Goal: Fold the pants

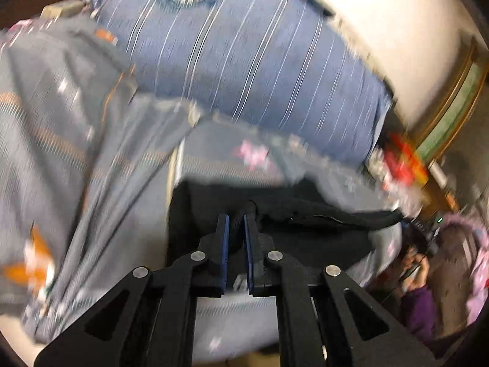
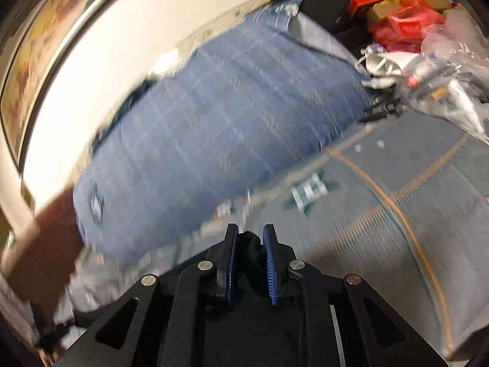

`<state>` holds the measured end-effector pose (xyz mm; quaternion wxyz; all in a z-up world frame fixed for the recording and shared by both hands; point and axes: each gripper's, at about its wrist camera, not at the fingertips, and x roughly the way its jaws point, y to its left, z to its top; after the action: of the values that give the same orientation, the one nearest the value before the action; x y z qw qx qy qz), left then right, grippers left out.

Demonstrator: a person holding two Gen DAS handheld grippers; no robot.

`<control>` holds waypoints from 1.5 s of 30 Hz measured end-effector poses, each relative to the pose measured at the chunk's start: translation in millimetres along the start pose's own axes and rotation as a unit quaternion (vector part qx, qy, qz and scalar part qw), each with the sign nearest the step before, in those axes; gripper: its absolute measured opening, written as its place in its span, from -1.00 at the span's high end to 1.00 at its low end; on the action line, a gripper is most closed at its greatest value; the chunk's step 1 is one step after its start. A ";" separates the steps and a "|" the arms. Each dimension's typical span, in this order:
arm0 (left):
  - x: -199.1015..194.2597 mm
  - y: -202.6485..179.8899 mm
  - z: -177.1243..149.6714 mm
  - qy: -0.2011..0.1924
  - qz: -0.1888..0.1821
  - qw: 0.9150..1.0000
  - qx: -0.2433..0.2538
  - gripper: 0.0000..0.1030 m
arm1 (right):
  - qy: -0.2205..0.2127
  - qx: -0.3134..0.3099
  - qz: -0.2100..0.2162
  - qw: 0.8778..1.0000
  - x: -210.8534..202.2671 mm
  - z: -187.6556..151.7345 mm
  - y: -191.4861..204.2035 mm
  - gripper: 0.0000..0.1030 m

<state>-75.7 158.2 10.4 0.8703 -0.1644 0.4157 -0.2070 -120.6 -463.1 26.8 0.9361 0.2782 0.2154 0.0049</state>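
Observation:
The black pants (image 1: 305, 214) hang lifted over a grey patterned bedsheet (image 1: 220, 153). My left gripper (image 1: 236, 218) is shut on a bunched edge of the black pants, and the cloth stretches from it to the right. In the right wrist view my right gripper (image 2: 250, 229) is shut on a wad of the black pants (image 2: 250, 253), which fills the gap between its blue pads. Below that gripper the rest of the cloth is hidden. Both views are motion-blurred.
A big blue striped pillow (image 1: 250, 52) lies along the white wall (image 1: 397, 30) at the back of the bed. Red packages and clear plastic bags (image 2: 412, 30) are piled at the bed's end. A person in purple (image 1: 418, 275) sits low at right.

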 end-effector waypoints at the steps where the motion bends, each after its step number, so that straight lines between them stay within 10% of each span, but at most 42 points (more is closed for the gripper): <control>1: 1.4 2.0 -5.4 0.013 0.010 1.000 0.002 0.86 | 0.026 -0.025 -0.009 0.999 -8.1 -11.8 -1.4 0.60; 5: 5.4 9.8 -11.2 0.053 0.053 0.997 0.006 0.84 | 0.114 -0.055 -0.060 0.990 -24.4 -35.5 -16.6 0.39; 10: -6.1 24.3 -9.5 0.041 0.128 0.991 -0.009 0.84 | 0.090 -0.029 -0.093 0.991 -52.6 -26.4 -32.3 -0.03; 20: 16.4 -14.7 -3.7 0.029 0.060 0.998 0.017 0.83 | 0.180 -0.067 -0.098 0.977 30.1 -35.5 -3.3 -0.15; 22: 35.6 -22.6 0.2 0.034 0.052 0.998 0.020 0.83 | 0.197 -0.062 -0.114 0.972 45.3 -40.6 -5.1 -0.04; 23: 46.2 -24.5 2.1 0.034 0.057 0.998 0.023 0.83 | 0.204 -0.057 -0.126 0.969 53.2 -42.3 -6.1 0.42; 25: 68.1 -23.3 7.4 0.040 0.085 0.995 0.027 0.83 | 0.209 -0.047 -0.136 0.967 60.1 -39.9 -7.2 0.64; 26: 82.3 -18.9 10.0 0.049 0.107 0.993 0.025 0.83 | 0.201 -0.047 -0.139 0.969 61.3 -36.0 -3.9 0.97; 34: 104.0 -5.3 18.2 0.035 0.172 0.984 0.012 0.85 | 0.130 -0.065 -0.176 0.974 71.0 1.0 2.8 0.99; 38: 99.7 1.3 7.8 0.024 0.181 0.983 0.011 0.93 | 0.169 -0.016 -0.233 0.958 90.4 -21.4 -35.5 1.00; 42: 89.2 -3.8 6.9 0.001 0.170 0.985 -0.001 0.93 | 0.137 0.021 -0.243 0.960 69.7 -10.4 -42.0 0.32; 45: 74.9 -31.5 4.0 -0.060 0.171 0.982 0.050 0.88 | 0.081 -0.002 -0.198 0.977 52.7 -5.2 -14.2 0.31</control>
<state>-37.0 94.3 -21.9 0.9234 -0.0591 0.3735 -0.0656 -76.5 -465.7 -5.6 0.8984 0.2272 0.3411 -0.1577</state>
